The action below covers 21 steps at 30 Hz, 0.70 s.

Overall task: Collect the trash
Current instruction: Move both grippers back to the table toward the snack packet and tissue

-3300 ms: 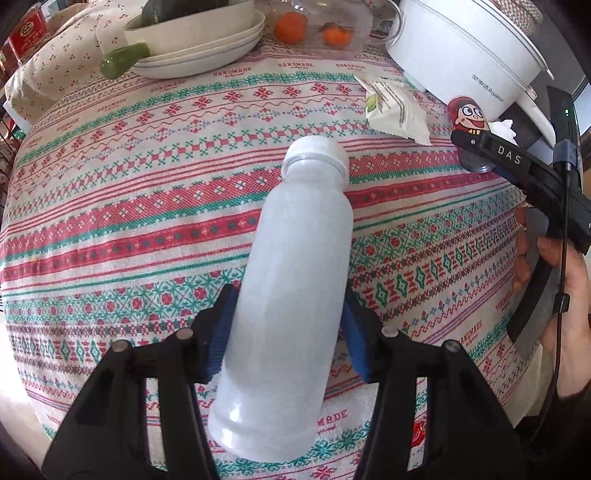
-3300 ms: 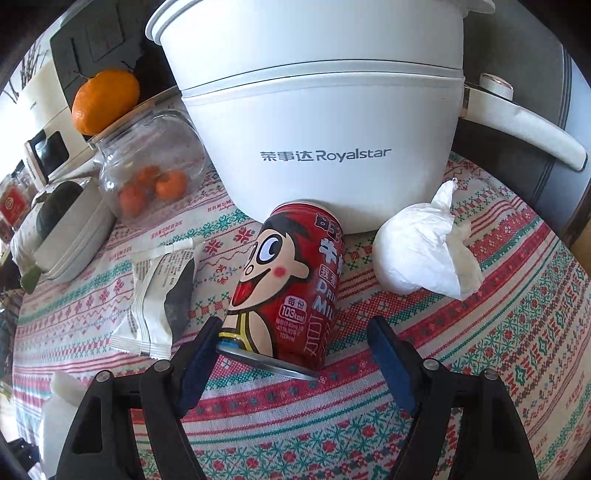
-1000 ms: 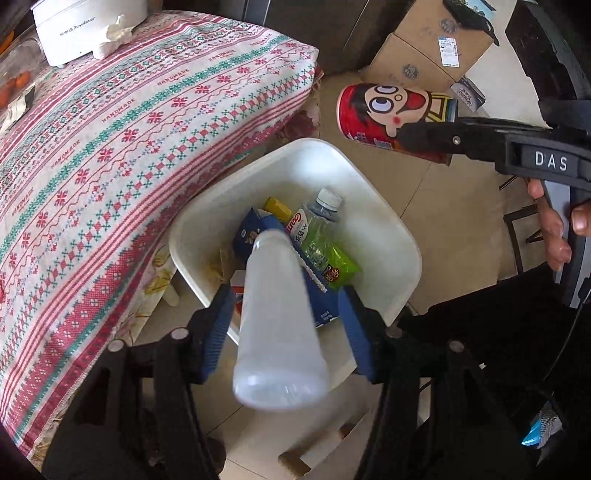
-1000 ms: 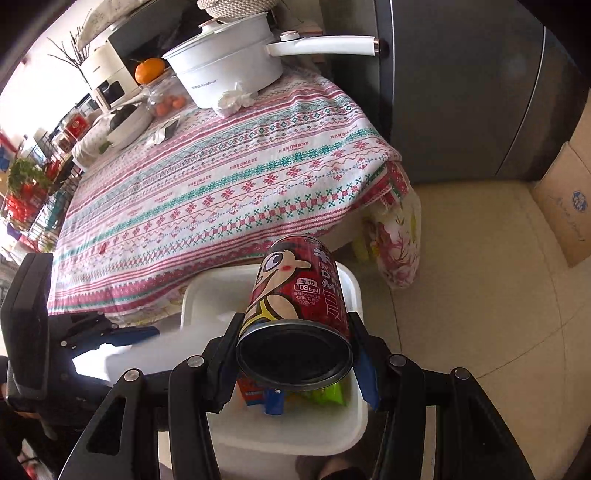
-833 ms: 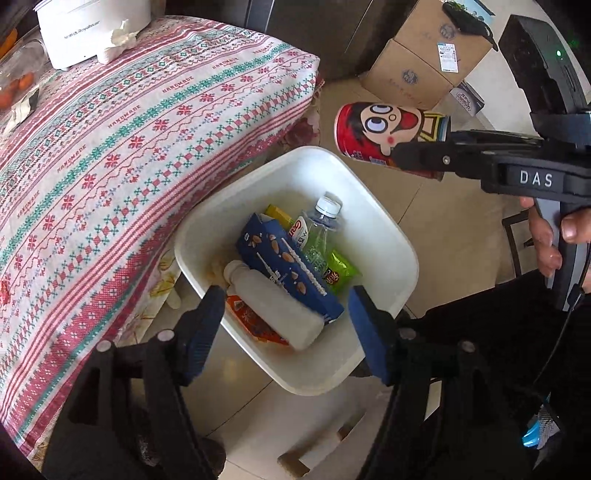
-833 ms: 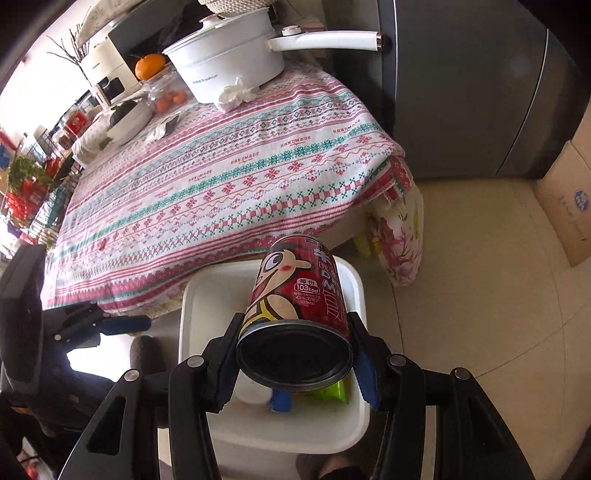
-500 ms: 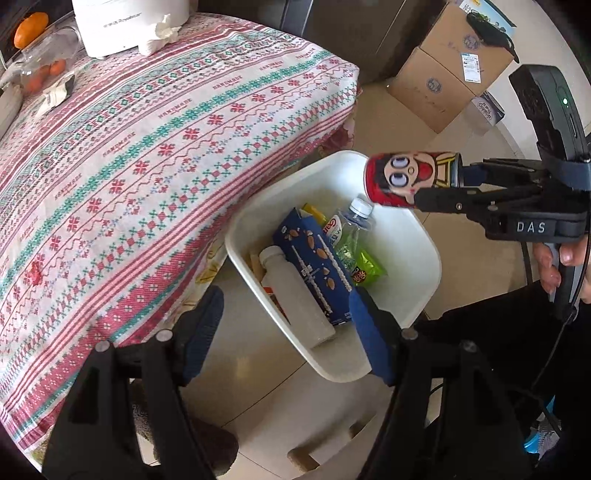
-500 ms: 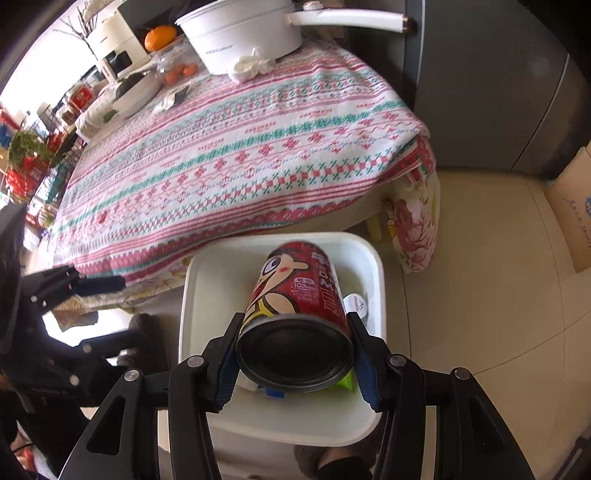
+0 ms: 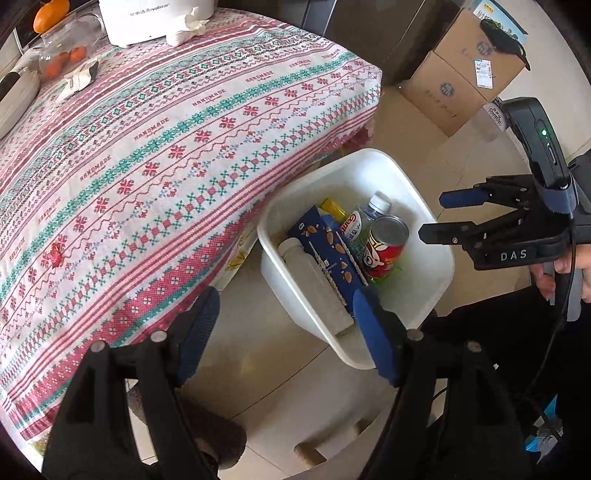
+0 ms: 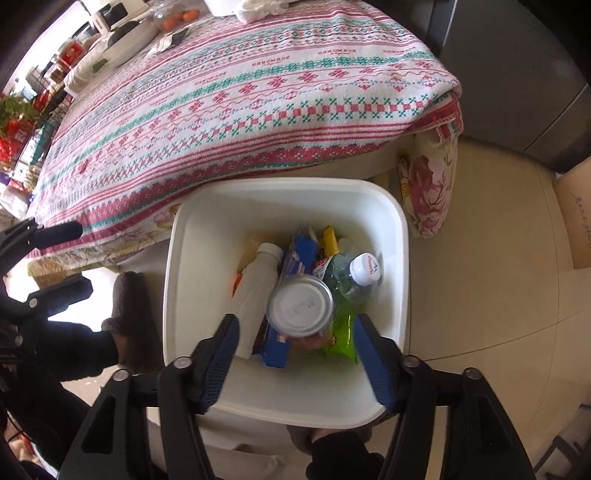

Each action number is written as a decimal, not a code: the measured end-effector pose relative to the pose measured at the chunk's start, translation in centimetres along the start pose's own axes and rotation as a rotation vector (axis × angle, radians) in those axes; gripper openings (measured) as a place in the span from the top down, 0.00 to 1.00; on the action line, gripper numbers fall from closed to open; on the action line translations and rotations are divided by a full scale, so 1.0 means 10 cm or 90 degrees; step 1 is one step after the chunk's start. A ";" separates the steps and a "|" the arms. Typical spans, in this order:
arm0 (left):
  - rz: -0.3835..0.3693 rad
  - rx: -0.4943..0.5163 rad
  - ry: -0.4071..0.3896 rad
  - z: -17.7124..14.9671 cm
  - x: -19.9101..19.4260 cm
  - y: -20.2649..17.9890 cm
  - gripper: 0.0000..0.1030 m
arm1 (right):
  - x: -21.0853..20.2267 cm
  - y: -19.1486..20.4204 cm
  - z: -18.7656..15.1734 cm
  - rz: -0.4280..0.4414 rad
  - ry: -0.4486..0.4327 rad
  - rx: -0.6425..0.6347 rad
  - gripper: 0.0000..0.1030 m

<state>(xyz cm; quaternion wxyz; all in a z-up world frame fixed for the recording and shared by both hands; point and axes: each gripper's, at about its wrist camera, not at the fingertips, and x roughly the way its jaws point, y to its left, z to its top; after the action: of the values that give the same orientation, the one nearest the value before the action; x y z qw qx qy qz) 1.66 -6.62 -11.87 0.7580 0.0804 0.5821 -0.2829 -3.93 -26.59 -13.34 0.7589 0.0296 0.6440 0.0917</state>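
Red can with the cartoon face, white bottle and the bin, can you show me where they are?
red can (image 9: 384,254), left wrist view, on its printed side.
white bottle (image 10: 255,291), right wrist view, on its body.
bin (image 10: 288,402), right wrist view, on its near rim.

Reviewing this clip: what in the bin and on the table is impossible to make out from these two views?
- Bin bottom: both views, covered by the white bottle, blue carton and red can.
- Can's label: right wrist view, only its silver end faces the camera.
- White pot: cut off by the top edge in both views.
- Wrapper print: too small.
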 end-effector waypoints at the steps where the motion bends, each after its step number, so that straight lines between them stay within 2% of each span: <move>1: 0.001 -0.001 -0.001 0.00 -0.01 0.01 0.26 | -0.01 0.00 0.01 0.001 -0.003 0.004 0.31; 5: 0.005 -0.009 -0.008 0.01 -0.04 0.05 0.22 | -0.07 -0.02 0.04 0.004 -0.010 0.013 0.30; 15: 0.035 -0.050 -0.032 0.08 -0.17 0.27 0.20 | -0.18 -0.01 0.12 -0.004 -0.036 0.027 0.27; 18: 0.052 -0.074 -0.048 0.13 -0.25 0.41 0.19 | -0.25 0.01 0.20 -0.001 -0.052 0.038 0.25; 21: 0.088 -0.095 -0.066 0.20 -0.34 0.59 0.19 | -0.32 0.05 0.32 0.003 -0.072 0.050 0.24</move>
<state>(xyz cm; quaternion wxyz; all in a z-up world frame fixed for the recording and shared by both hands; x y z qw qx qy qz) 5.88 -1.52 -9.34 0.8087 0.0490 0.5546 -0.1899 -1.34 -26.47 -9.63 0.7920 0.0661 0.6033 0.0666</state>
